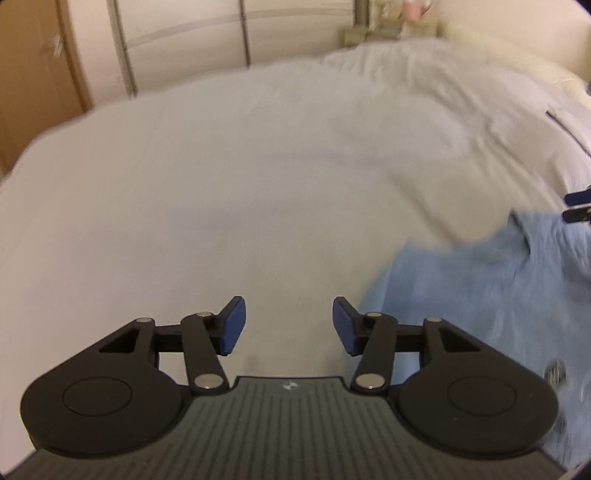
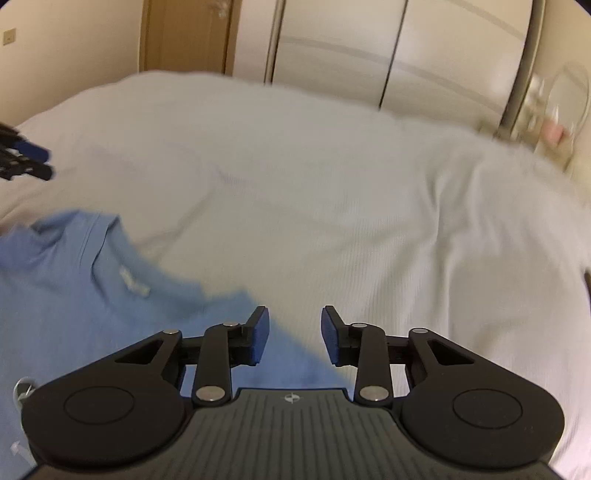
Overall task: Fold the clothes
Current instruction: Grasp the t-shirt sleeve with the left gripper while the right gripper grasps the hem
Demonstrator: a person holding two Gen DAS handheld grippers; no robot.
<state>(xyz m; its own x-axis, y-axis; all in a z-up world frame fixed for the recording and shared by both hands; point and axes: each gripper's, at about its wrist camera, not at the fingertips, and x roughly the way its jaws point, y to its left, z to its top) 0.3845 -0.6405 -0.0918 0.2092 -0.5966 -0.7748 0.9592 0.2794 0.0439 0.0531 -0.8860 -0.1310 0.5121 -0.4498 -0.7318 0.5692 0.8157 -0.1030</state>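
A light blue T-shirt [image 1: 480, 295] lies on the white bed cover [image 1: 240, 184], at the lower right of the left wrist view and the lower left of the right wrist view [image 2: 81, 288], collar away from me. My left gripper [image 1: 288, 325] is open and empty, above bare cover just left of the shirt's edge. My right gripper [image 2: 293, 336] is open and empty, over the shirt's right edge. Each gripper shows at the other view's edge: the right one [image 1: 578, 206], the left one [image 2: 26, 158].
The bed cover [image 2: 332, 184] fills most of both views, with wrinkles toward the pillow end [image 1: 517, 74]. Wardrobe doors [image 2: 369, 44] and a wooden door [image 2: 184, 33] stand beyond the bed. A cluttered bedside spot [image 2: 554, 110] sits at the far right.
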